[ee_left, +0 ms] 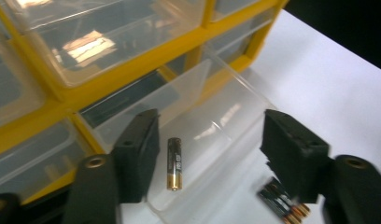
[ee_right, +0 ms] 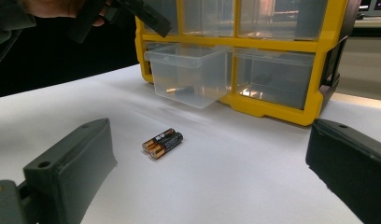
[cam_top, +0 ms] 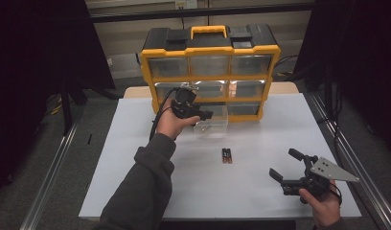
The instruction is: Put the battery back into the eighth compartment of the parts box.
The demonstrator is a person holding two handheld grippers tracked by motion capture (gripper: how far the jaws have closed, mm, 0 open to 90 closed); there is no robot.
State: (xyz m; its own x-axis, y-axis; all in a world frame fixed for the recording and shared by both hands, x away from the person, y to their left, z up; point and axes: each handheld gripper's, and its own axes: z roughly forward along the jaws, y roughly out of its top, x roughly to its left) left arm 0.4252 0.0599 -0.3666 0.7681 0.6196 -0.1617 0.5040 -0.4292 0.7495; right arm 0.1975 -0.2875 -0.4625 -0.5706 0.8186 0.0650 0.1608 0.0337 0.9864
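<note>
Battery (ee_left: pixel 174 163) in drawer (ee_left: pixel 226 121) (left gripper view)

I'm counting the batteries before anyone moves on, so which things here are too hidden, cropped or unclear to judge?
- Pulled-out clear drawer, high view: the left gripper covers part of it, contents too small.
- Battery in the drawer, left gripper view: label blurred.
- Two batteries on the table, left gripper view: a jaw covers part of them.
- Closed drawers of the yellow organizer, right gripper view: glare, contents unclear.
</note>
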